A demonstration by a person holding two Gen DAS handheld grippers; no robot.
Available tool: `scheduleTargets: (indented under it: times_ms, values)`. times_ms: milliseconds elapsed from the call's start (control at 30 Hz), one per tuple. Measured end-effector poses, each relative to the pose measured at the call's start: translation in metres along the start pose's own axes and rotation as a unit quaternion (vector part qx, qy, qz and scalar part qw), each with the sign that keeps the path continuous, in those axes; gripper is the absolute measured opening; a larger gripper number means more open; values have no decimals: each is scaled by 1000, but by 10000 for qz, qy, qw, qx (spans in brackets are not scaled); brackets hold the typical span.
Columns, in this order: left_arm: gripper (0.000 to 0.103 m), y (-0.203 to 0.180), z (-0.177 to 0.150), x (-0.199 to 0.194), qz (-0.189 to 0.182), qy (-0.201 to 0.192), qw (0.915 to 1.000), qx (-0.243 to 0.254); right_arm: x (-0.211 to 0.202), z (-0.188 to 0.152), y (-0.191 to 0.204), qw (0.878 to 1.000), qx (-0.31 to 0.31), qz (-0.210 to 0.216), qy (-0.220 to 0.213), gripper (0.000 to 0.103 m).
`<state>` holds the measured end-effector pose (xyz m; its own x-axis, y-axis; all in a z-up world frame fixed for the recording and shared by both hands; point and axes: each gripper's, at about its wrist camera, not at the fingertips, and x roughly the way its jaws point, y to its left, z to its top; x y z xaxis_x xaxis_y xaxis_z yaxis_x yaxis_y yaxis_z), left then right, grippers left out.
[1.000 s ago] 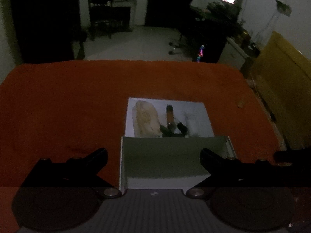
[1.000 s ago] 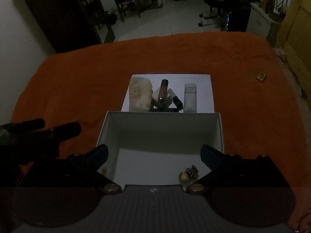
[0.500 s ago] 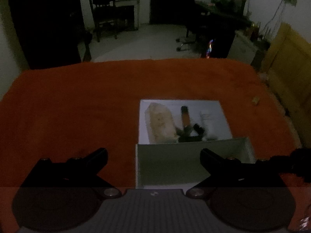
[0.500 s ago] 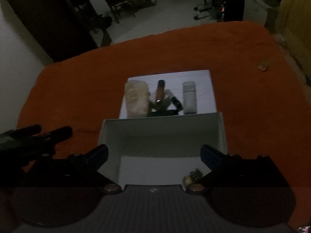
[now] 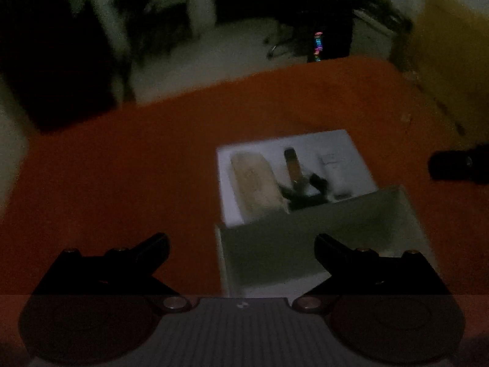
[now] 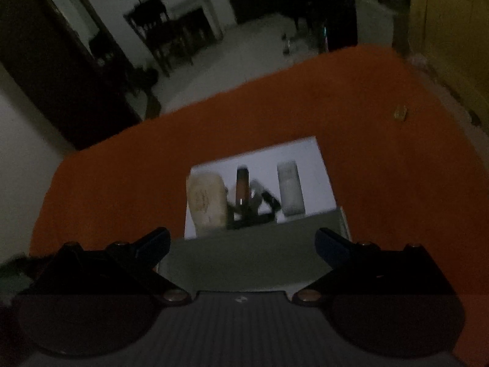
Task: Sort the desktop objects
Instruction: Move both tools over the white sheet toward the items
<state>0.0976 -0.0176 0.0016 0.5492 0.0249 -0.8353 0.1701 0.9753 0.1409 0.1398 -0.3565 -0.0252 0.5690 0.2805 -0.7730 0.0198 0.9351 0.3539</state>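
A white open box (image 5: 321, 238) stands on the orange cloth, also in the right wrist view (image 6: 253, 257). Behind it a white sheet (image 5: 305, 143) (image 6: 275, 156) carries a cream packet (image 5: 256, 177) (image 6: 206, 202), a brown tube (image 5: 292, 165) (image 6: 242, 183), small dark items (image 5: 305, 192) (image 6: 256, 211) and a white rectangular item (image 5: 333, 168) (image 6: 290, 188). My left gripper (image 5: 241, 244) is open and empty, left of the box. My right gripper (image 6: 241, 240) is open and empty over the box's near side; its tip shows at the left view's right edge (image 5: 458, 165).
The orange cloth (image 6: 122, 183) covers the table. A small yellowish object (image 6: 400, 113) lies at its far right. Beyond the far edge are dark chairs (image 6: 162, 36), floor and a yellow panel (image 6: 452, 30). The scene is dim and blurred.
Both grippers have swung left and tilted, so the box and sheet sit further right and the views are blurred. The small item in the box's near corner is out of the right view.
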Motion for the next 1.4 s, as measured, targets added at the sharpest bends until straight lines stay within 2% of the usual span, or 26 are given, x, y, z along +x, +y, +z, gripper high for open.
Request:
scheduleTargets:
  times_ms: [33,100,167,233,300,367,533,633,700,800,933,1067,1267,1333,1400]
  values:
    - [102,-2,-2,1,-15,7,10000,18,2,2,-1,10000,11,-19,75,103]
    - [102,1,-8,6,-298,75,9987,-397,6,5,-2,9997,32,-58,225,103]
    - [102,-1,-6,4,-330,-4,9976,-614,10,9,-3,9992,54,-96,375,103]
    - [102,-6,-3,1,-217,-140,9977,-628,12,10,-2,9991,13,-212,363,103]
    - [102,-11,1,-1,-349,-242,9976,-547,12,10,-1,9990,-50,-380,227,103]
    - [102,-19,6,-2,-195,-322,9978,-542,12,11,-2,9987,-71,-494,82,103]
    - [102,-30,12,-3,90,-635,9955,-697,2,14,0,9981,-130,-453,-406,103]
    - [102,-28,12,-11,387,-1062,9872,-1125,0,19,1,9978,-249,-238,-566,103]
    - [102,-21,13,-13,383,-1252,9820,-1364,1,22,1,9979,-222,-211,-564,103]
    - [102,-6,18,-7,178,-1150,9846,-1302,-2,22,3,9961,-411,-269,-732,103]
    - [102,4,28,13,339,-481,9938,-939,2,21,4,9939,-517,-480,-842,103]
    - [102,15,28,13,418,-621,9899,-1200,-2,18,-1,9941,-123,-298,-1036,103]
    - [102,10,26,5,198,-1196,9826,-1408,2,23,-12,9941,886,30,-623,103]
    - [102,6,27,8,69,-1167,9836,-1375,6,25,-10,9951,814,25,-565,103]
    - [102,1,32,15,172,-887,9872,-1316,11,28,-6,9971,637,34,-424,103]
